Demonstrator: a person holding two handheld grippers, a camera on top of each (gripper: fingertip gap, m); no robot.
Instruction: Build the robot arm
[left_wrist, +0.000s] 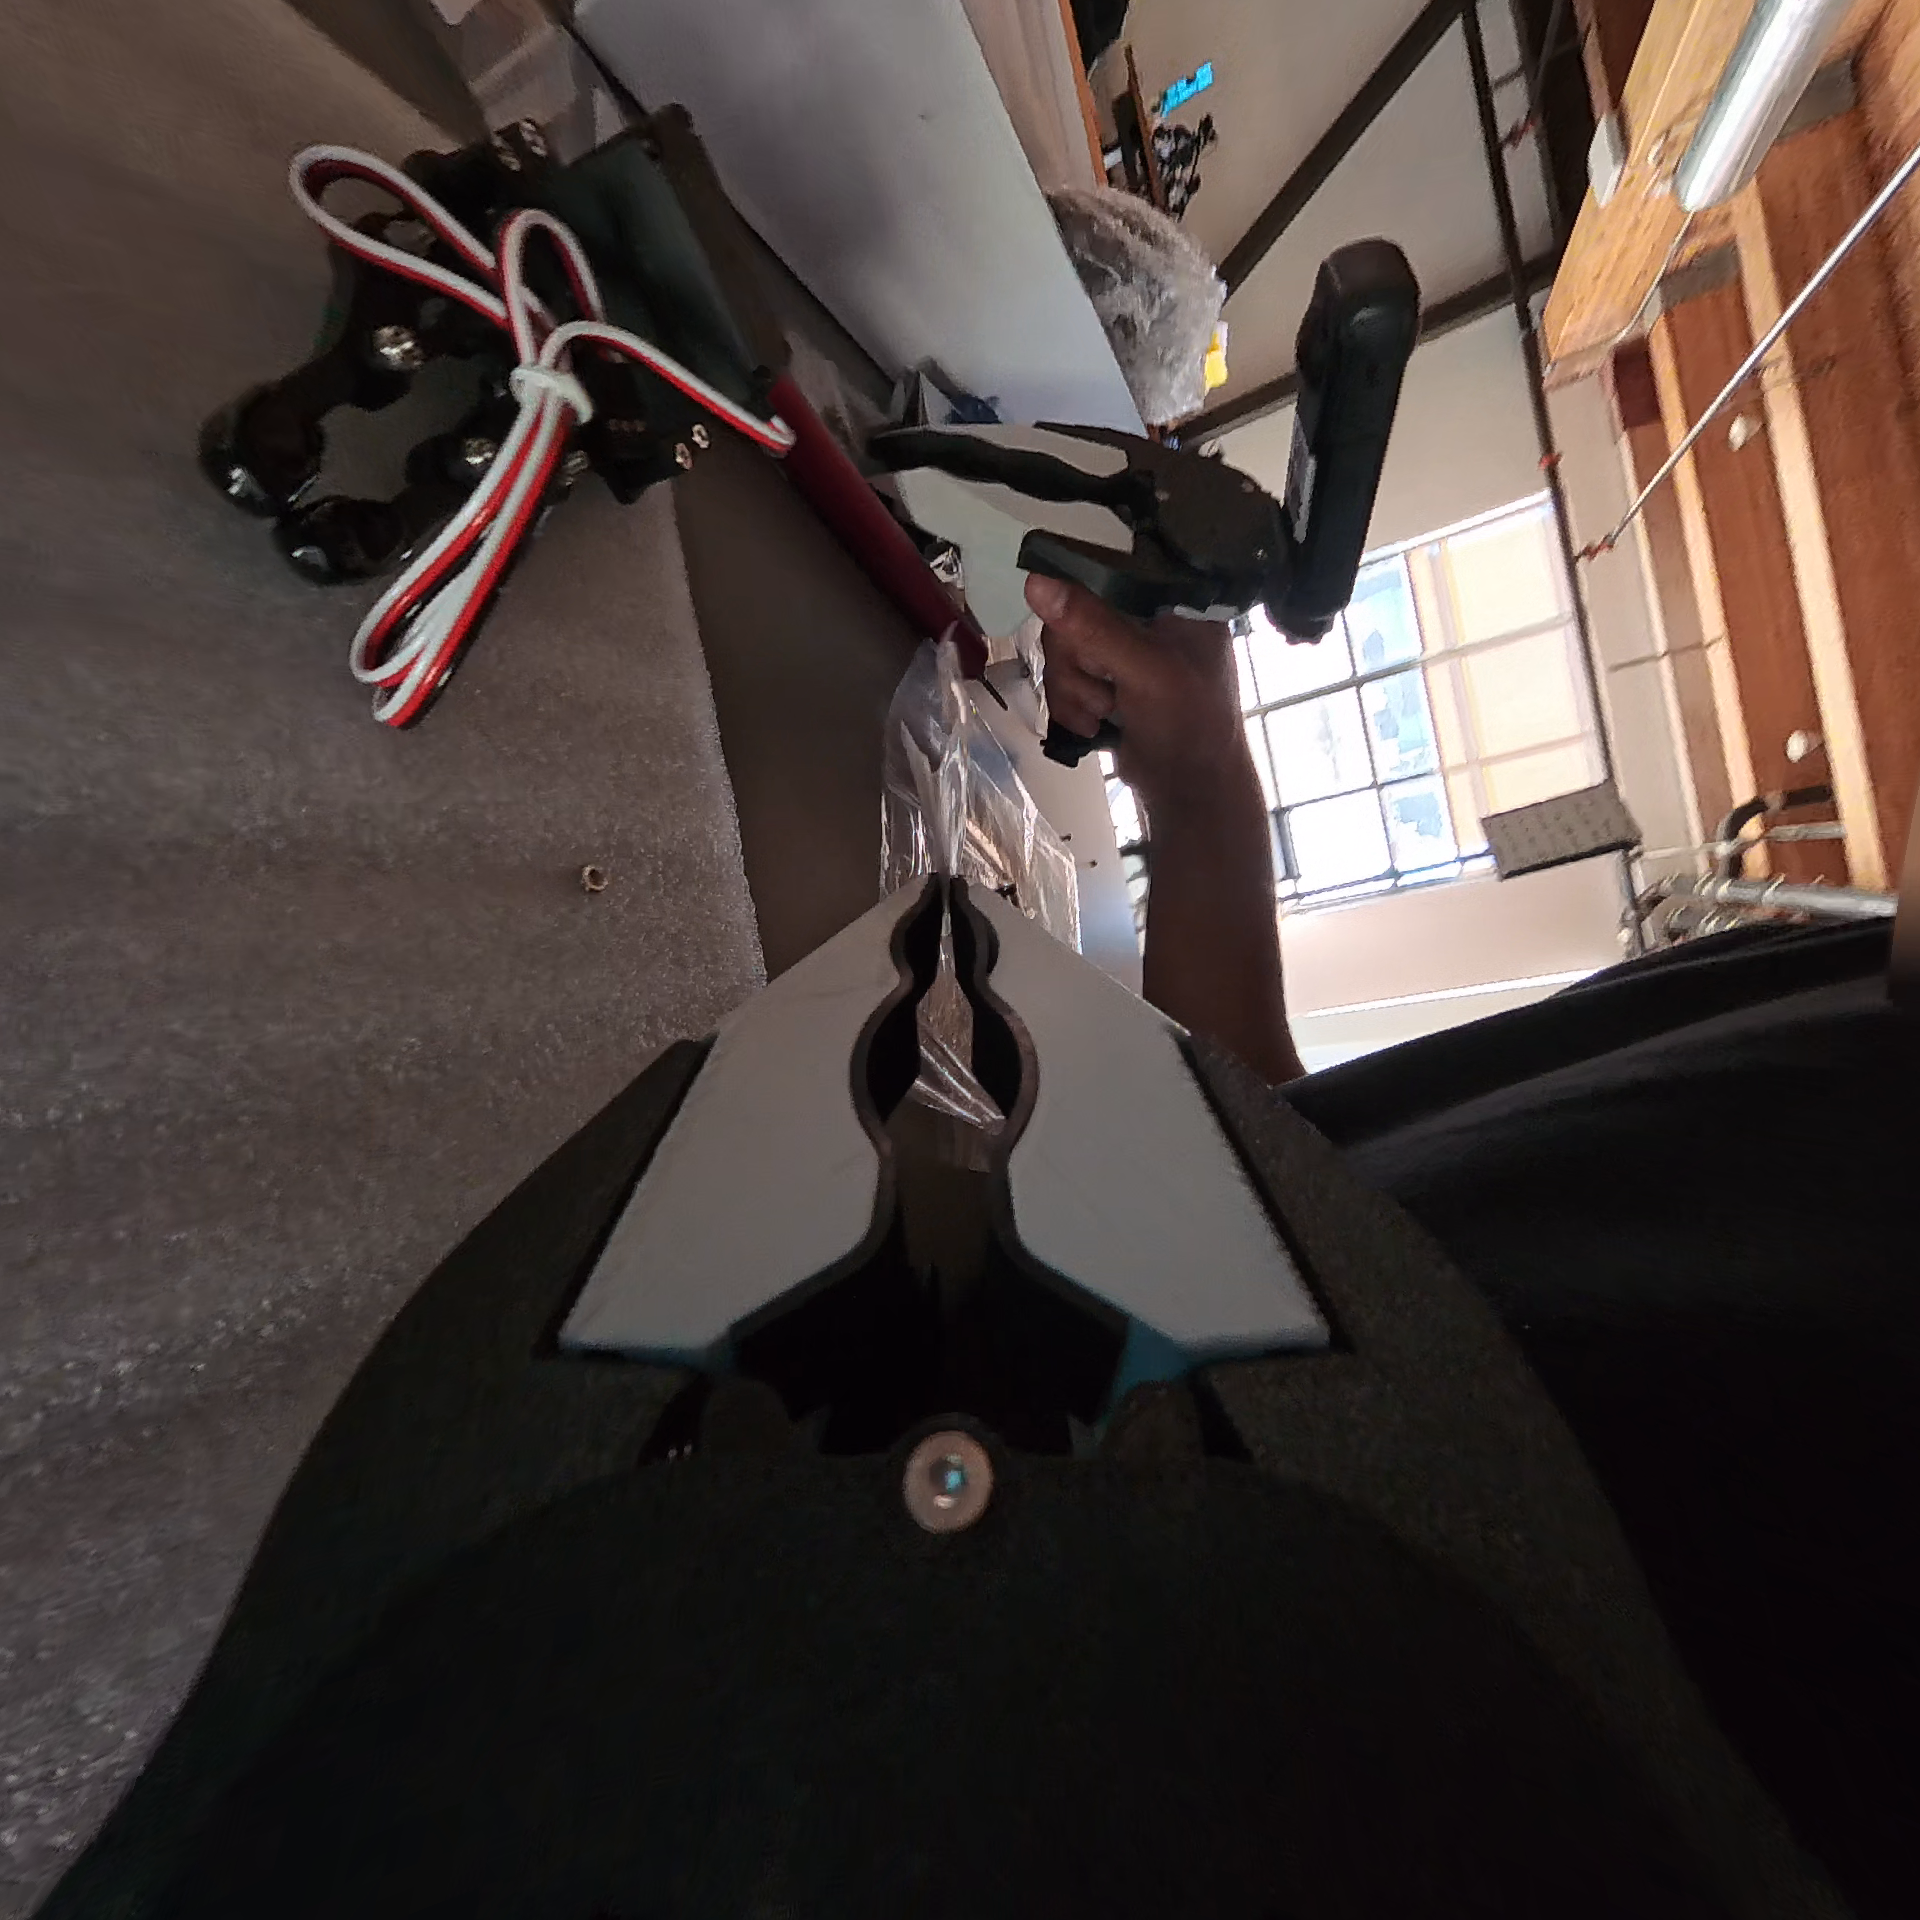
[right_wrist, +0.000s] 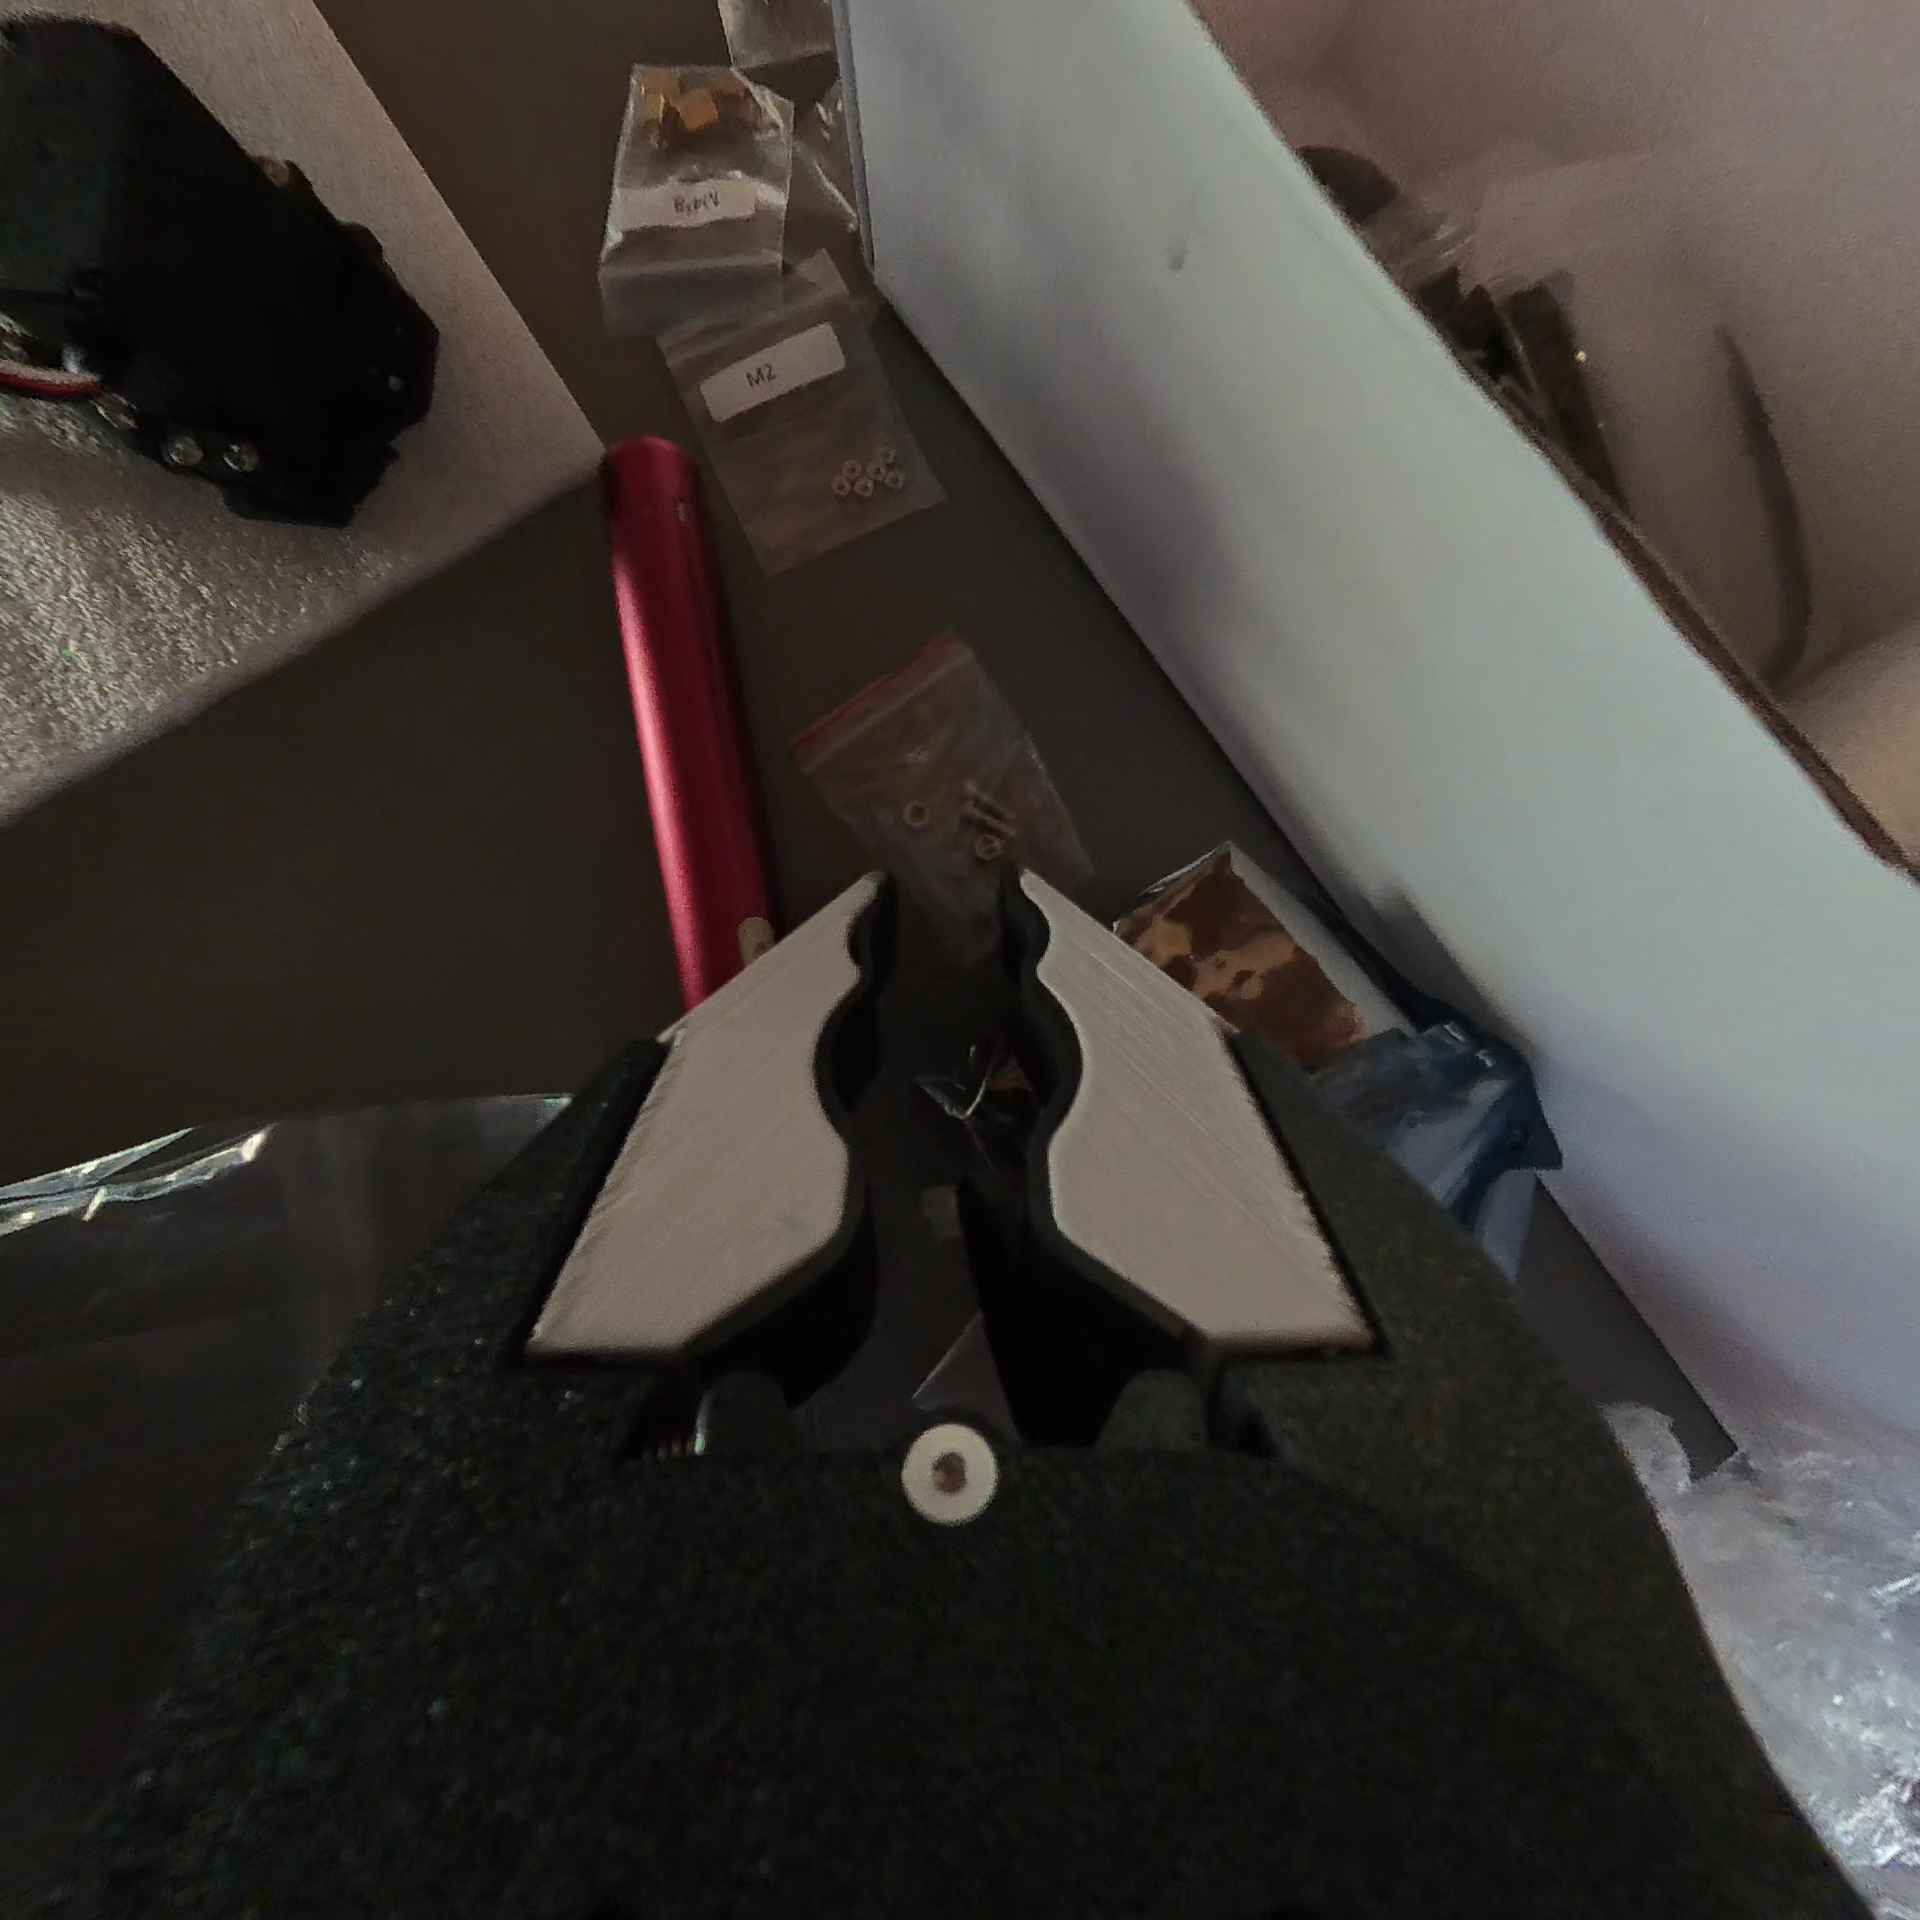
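Jaws of the left gripper clenched on a clear plastic bag; right gripper jaws parted, empty.

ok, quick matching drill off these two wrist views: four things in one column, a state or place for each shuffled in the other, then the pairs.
Things:
1. left gripper
2. right gripper
3. red tube
4. black bracket assembly

States or places:
A. on the grey foam sheet, red and white wires looped over it
B. shut on a clear plastic bag
C. open, above small bags of hardware
D. flat on the dark table, beside the small bags

Pairs: 1-B, 2-C, 3-D, 4-A
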